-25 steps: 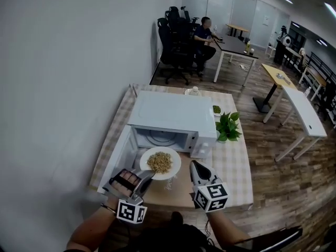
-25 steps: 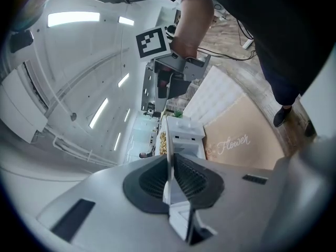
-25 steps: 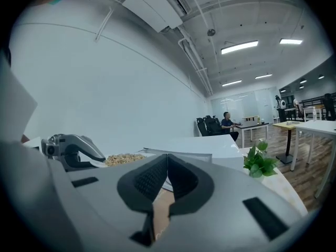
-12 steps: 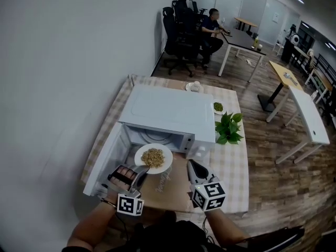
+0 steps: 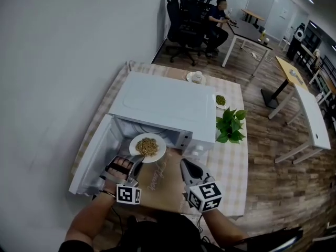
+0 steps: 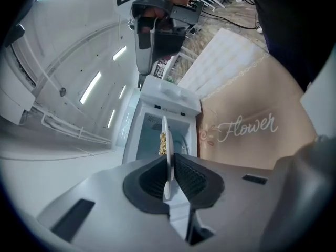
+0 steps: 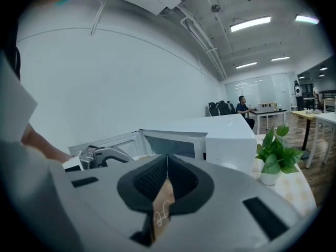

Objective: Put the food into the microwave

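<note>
A white plate point(image 5: 147, 147) of brownish food point(image 5: 147, 146) hangs level at the mouth of the open white microwave point(image 5: 157, 104). My left gripper point(image 5: 138, 163) is shut on its near rim. In the left gripper view the plate point(image 6: 168, 156) shows edge-on between the pads, with the food point(image 6: 163, 142) and the microwave's cavity point(image 6: 157, 133) just beyond. The microwave door point(image 5: 90, 159) swings out to the left. My right gripper point(image 5: 184, 165) hovers over the brown mat point(image 5: 163, 185) to the right of the plate, its jaws shut point(image 7: 167, 160) on nothing.
The microwave stands on a table with a checked cloth point(image 5: 231, 164). A potted plant point(image 5: 230, 127) and a small dish of greens point(image 5: 220, 100) stand to its right, a white cup point(image 5: 196, 76) behind it. A wall runs along the left. A person point(image 5: 220, 13) sits at a far desk.
My left gripper has carried the plate forward and down, from in front of the microwave to its opening. The right gripper has moved forward alongside it.
</note>
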The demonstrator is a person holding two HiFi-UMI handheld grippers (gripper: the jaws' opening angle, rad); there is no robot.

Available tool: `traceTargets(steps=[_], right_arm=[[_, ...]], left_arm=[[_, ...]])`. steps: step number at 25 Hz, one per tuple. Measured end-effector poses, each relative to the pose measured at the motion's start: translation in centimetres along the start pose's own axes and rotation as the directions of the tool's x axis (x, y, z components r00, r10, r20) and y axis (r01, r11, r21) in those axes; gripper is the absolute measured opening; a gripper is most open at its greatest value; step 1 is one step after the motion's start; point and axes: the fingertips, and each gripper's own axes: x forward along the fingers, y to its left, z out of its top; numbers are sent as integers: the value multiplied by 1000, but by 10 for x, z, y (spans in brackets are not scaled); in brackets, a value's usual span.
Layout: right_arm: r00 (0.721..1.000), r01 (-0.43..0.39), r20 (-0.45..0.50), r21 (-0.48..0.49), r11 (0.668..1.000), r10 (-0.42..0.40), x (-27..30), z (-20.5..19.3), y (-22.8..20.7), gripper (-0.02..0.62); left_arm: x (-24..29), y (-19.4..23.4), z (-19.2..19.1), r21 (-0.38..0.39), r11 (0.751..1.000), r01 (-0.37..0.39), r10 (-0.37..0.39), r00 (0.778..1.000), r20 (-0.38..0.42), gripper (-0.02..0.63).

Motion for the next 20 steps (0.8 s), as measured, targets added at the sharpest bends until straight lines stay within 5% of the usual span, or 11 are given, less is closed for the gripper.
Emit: traceTargets(steps=[20], right_arm=[[995, -49, -92, 7, 999, 50, 28, -50, -37, 9]], left_arm=[[94, -44, -21, 78, 994, 80, -76, 995, -58, 40]])
